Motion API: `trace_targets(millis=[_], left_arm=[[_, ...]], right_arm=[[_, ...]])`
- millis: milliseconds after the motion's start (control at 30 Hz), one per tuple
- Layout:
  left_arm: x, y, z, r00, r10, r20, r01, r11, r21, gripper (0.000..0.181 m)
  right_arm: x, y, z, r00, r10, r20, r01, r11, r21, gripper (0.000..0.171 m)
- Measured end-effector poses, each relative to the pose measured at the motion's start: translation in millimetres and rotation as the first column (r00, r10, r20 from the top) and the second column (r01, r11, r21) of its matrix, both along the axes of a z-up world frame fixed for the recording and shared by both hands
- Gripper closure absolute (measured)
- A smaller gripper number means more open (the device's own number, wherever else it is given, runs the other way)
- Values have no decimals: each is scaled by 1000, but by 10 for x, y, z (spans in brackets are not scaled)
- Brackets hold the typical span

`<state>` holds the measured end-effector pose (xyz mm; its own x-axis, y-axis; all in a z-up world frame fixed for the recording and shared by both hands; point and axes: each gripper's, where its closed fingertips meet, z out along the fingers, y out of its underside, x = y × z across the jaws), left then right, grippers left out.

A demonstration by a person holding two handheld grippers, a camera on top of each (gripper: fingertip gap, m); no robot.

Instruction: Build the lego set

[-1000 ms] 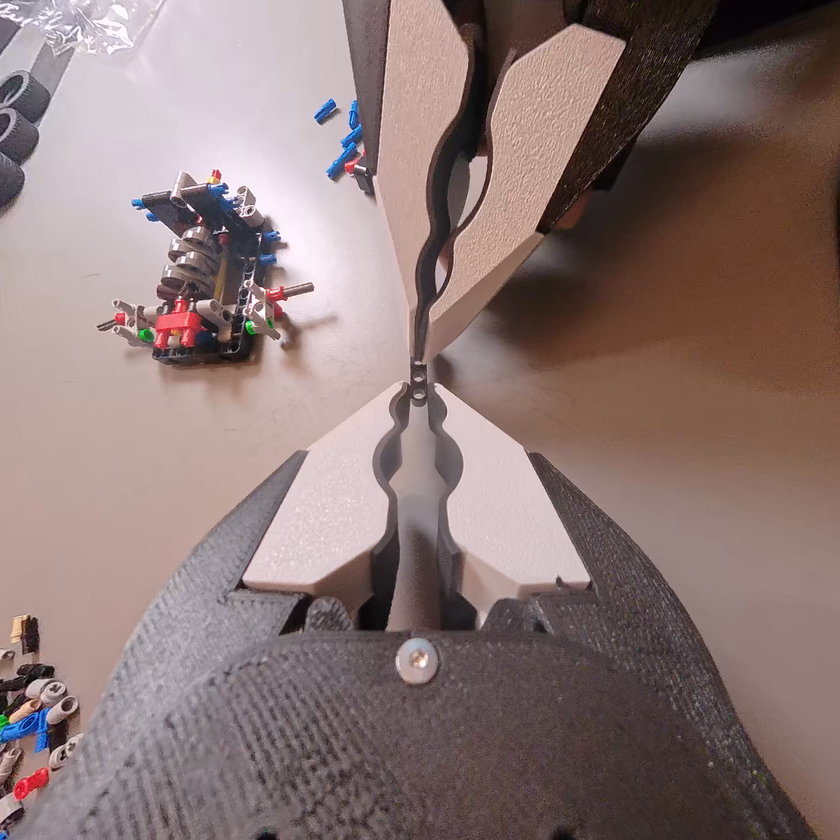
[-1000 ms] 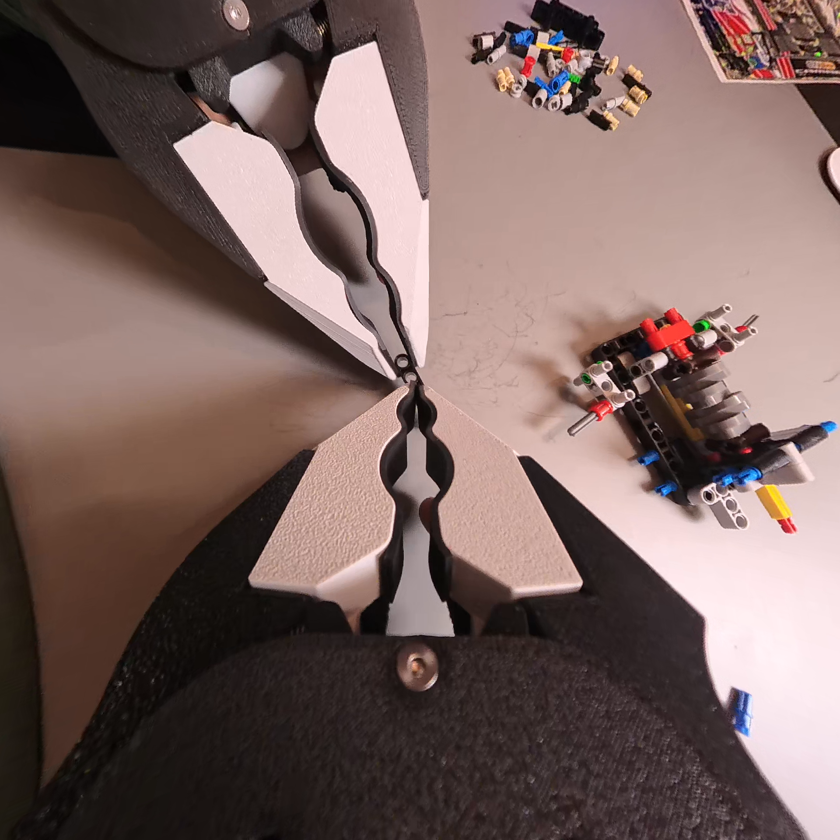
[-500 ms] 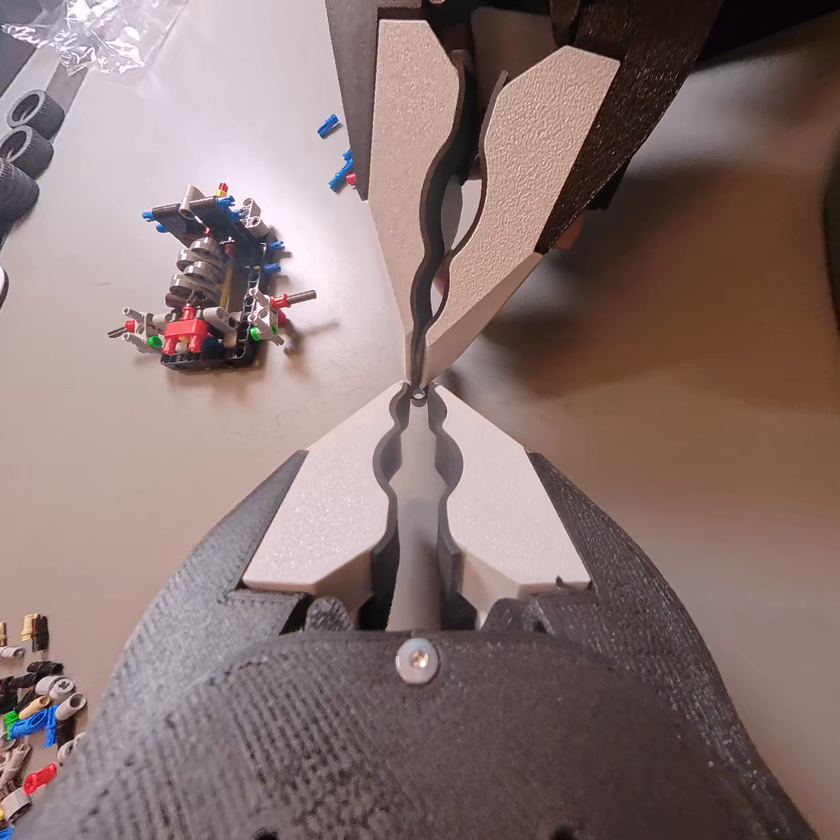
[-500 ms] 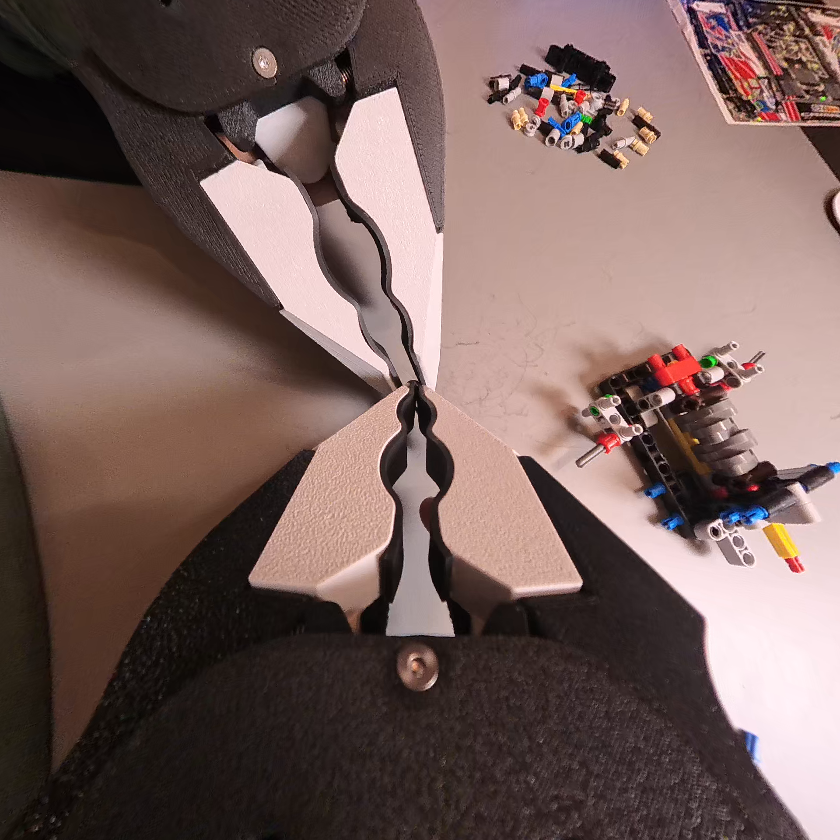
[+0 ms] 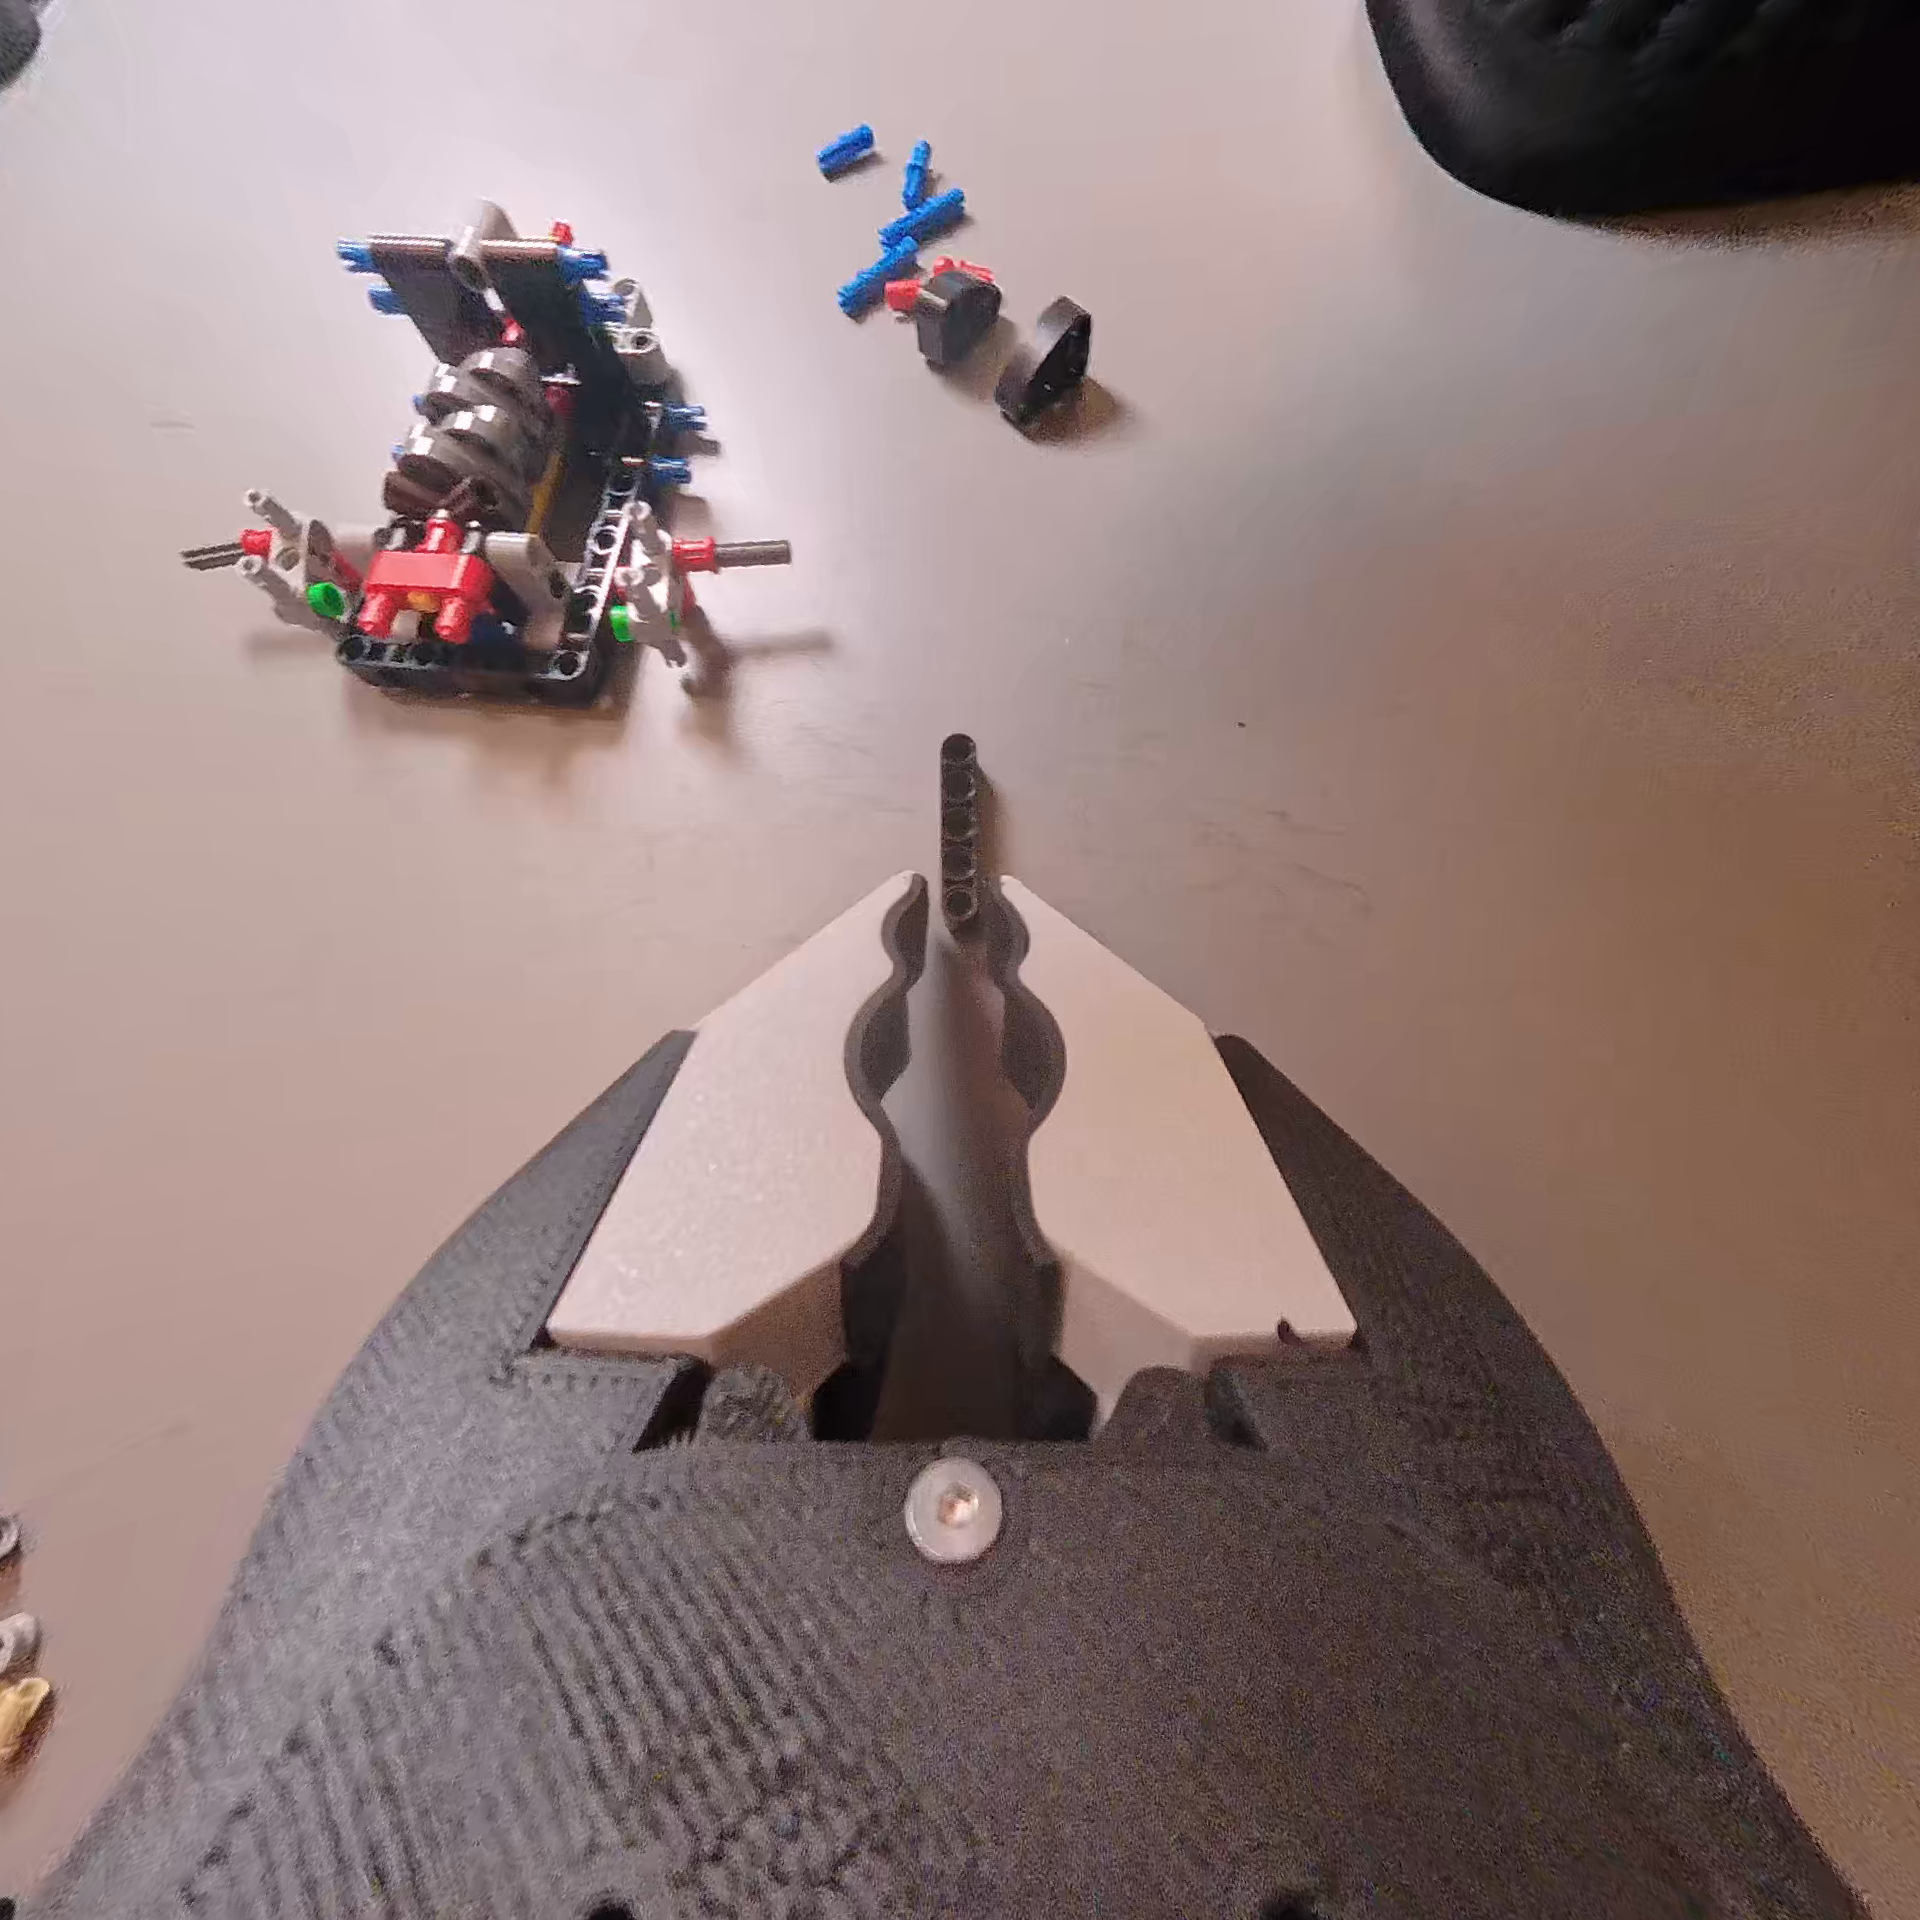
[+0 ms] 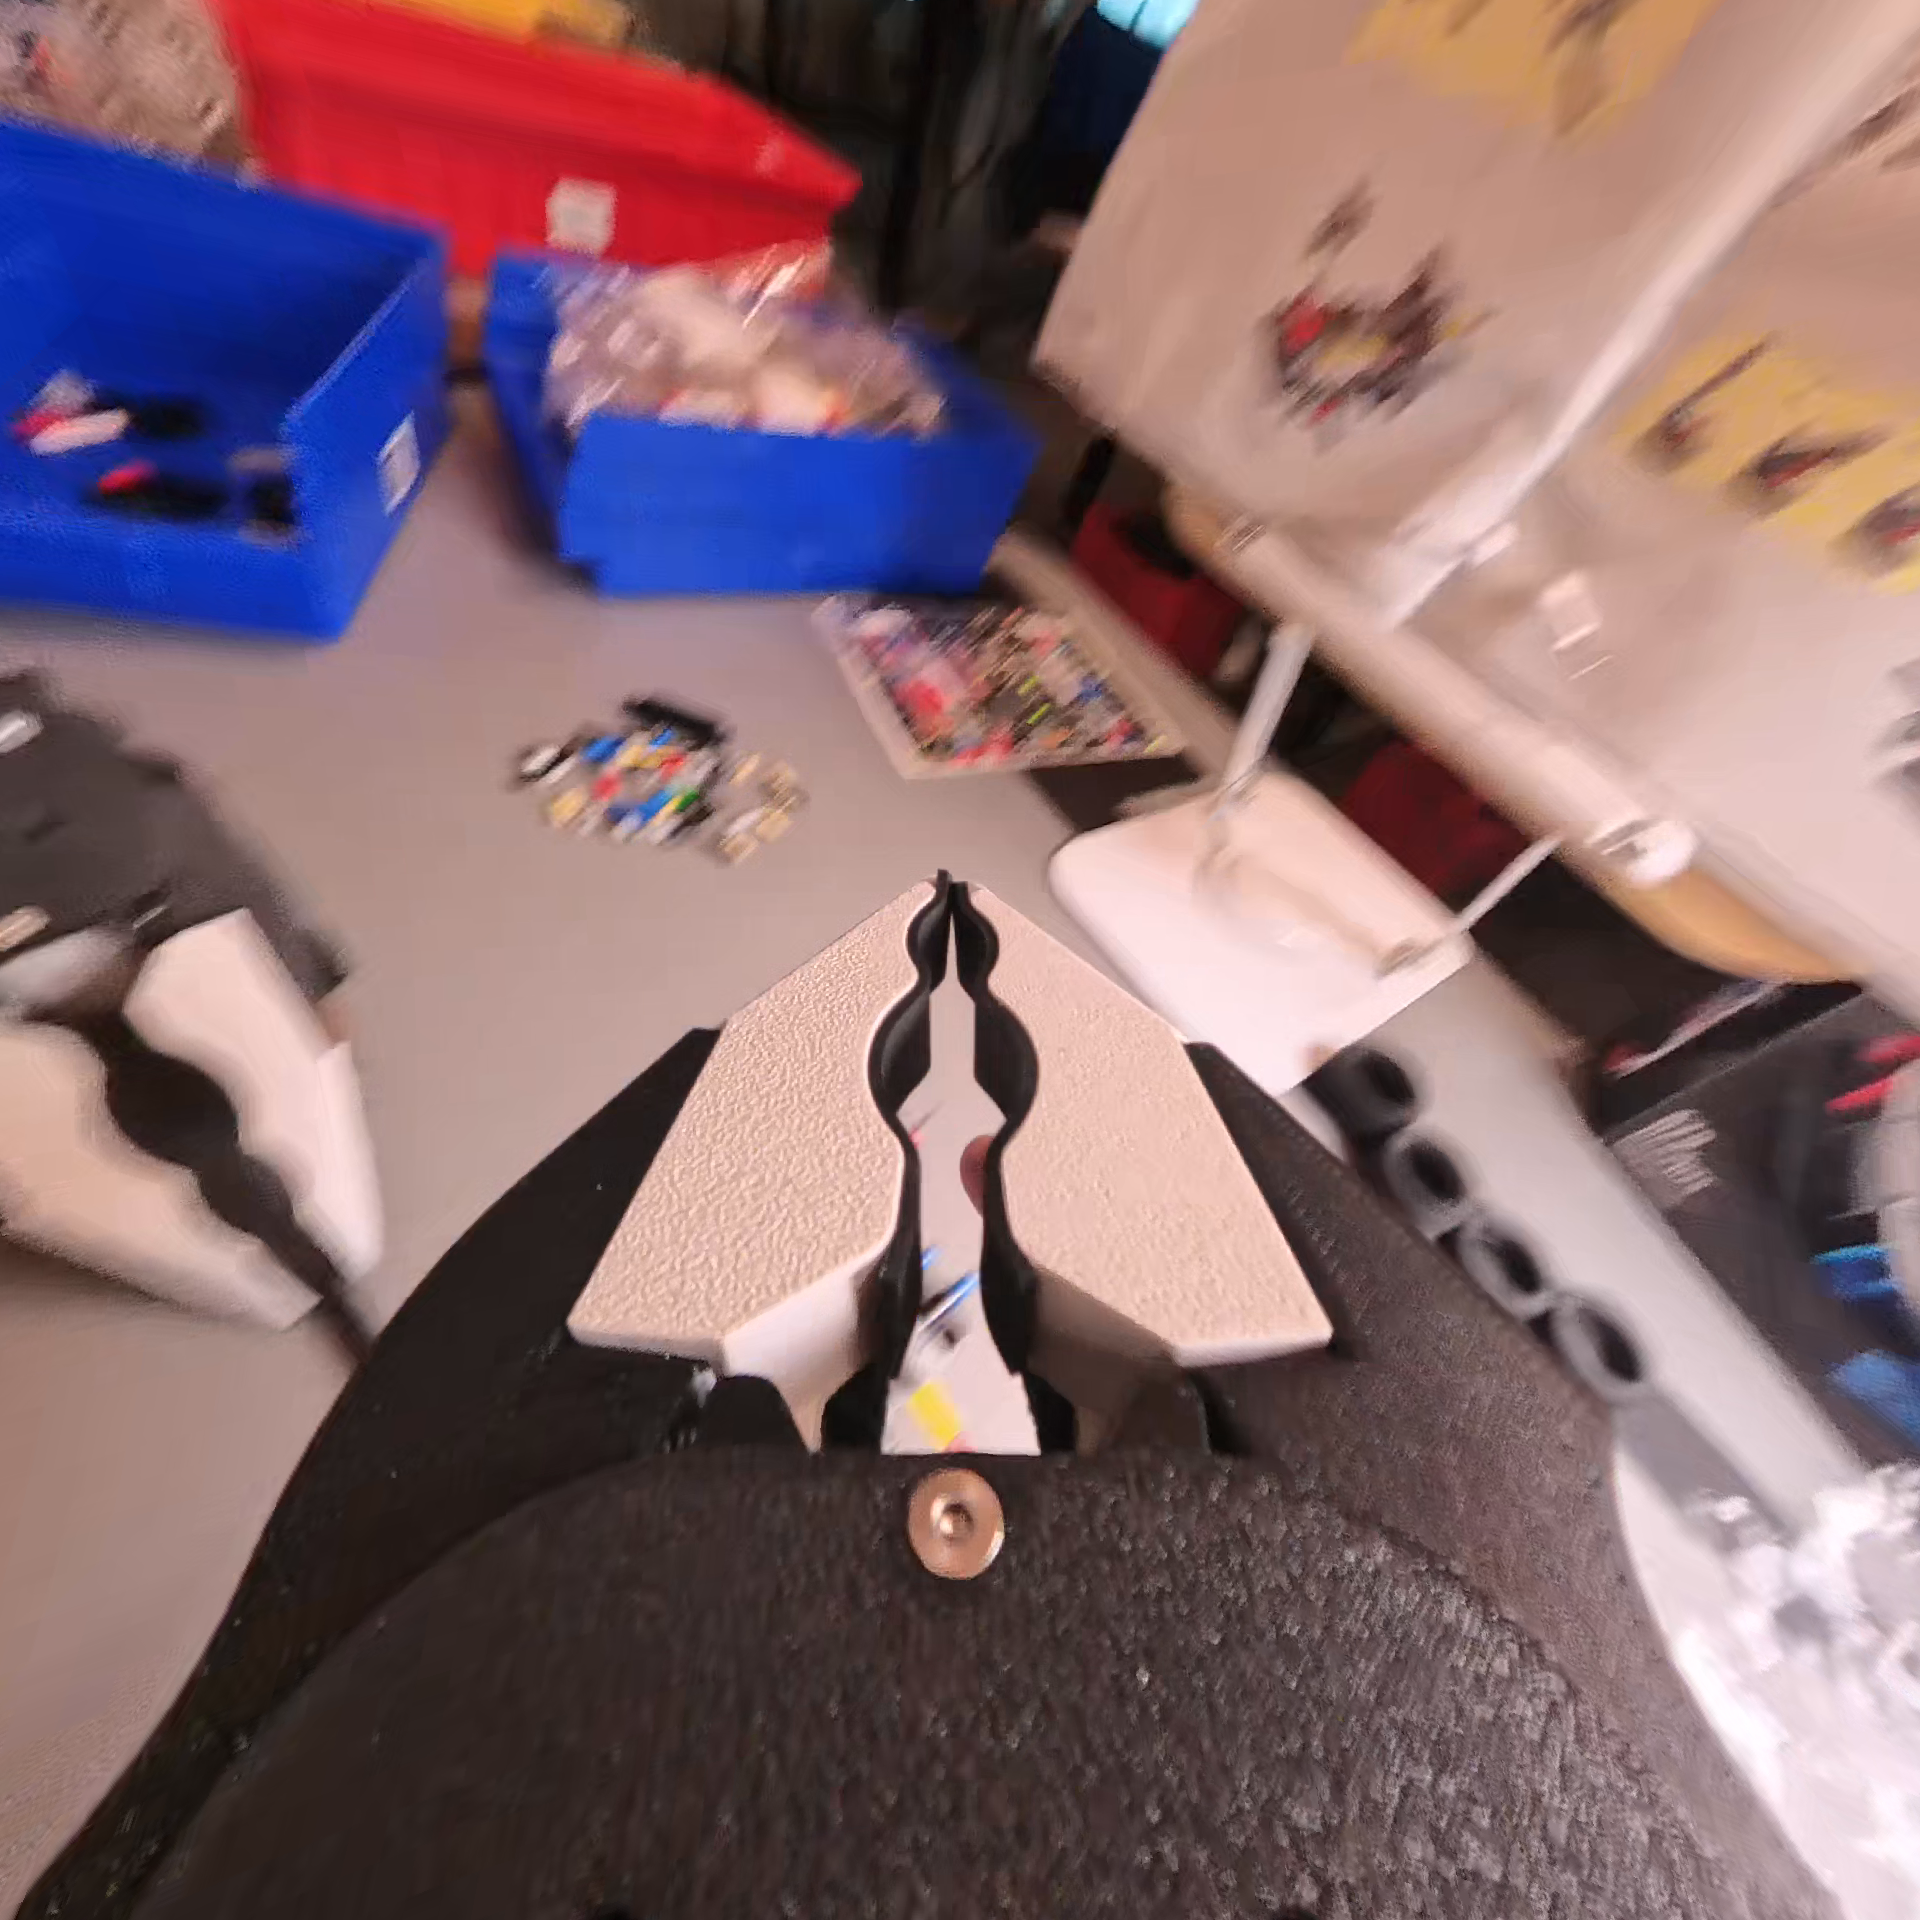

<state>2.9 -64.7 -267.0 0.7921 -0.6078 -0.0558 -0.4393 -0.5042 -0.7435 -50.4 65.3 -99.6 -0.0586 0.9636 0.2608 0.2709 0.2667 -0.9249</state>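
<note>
My left gripper (image 5: 958, 896) is shut on one end of a dark beam with holes (image 5: 960, 821), which sticks forward above the tan table. The part-built model (image 5: 499, 499), black and grey with red, blue and green bits, lies on the table ahead to the left. My right gripper (image 6: 948, 896) is shut and empty, raised and pointing across the table. The white fingers (image 6: 239, 1039) of the left gripper show blurred at the left edge of the right wrist view.
Blue pins (image 5: 904, 229) and two black pieces (image 5: 956, 312) lie ahead. A pile of small parts (image 6: 655, 779), an instruction booklet (image 6: 997, 686), blue bins (image 6: 769, 468), a red bin (image 6: 520, 156), black tyres (image 6: 1455, 1195) and a white stand base (image 6: 1247, 935) lie farther off. Tip to tip, the grippers are about 20 cm apart.
The two grippers were tip to tip on the beam. The right gripper has let go and swung up and away. The left gripper now holds the beam alone, nearer the model.
</note>
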Motion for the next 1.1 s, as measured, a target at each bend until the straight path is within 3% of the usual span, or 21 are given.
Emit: trace_targets(millis=[33, 133, 267, 400, 567, 700, 1100], left_arm=[[-25, 12, 22, 1000, 14, 14, -14, 1000, 5, 168], [-115, 65, 166, 995, 69, 78, -73, 996, 50, 161], [-440, 212, 615, 965, 206, 163, -243, 936, 254, 160], [-907, 220, 1094, 907, 335, 256, -419, 783, 460, 165], [-1334, 116, 1292, 870, 422, 255, -488, 662, 569, 172], [-1442, 65, 1396, 864, 445, 235, -484, 609, 628, 175], [-1354, 89, 1344, 882, 423, 207, -452, 635, 627, 176]], right_arm=[[-114, 170, 173, 997, -29, -66, 30, 999, 19, 171], [-470, 625, 652, 965, -100, -243, 108, 994, 20, 171], [-965, 1185, 1128, 900, -190, -392, 230, 972, 55, 171], [-1489, 1655, 1343, 882, -260, -393, 314, 946, 78, 171], [-1942, 2131, 1444, 881, -339, -329, 390, 915, 100, 171], [-2105, 2298, 1458, 893, -356, -276, 401, 907, 129, 171], [-2176, 2266, 1452, 903, -350, -249, 395, 904, 164, 171]])
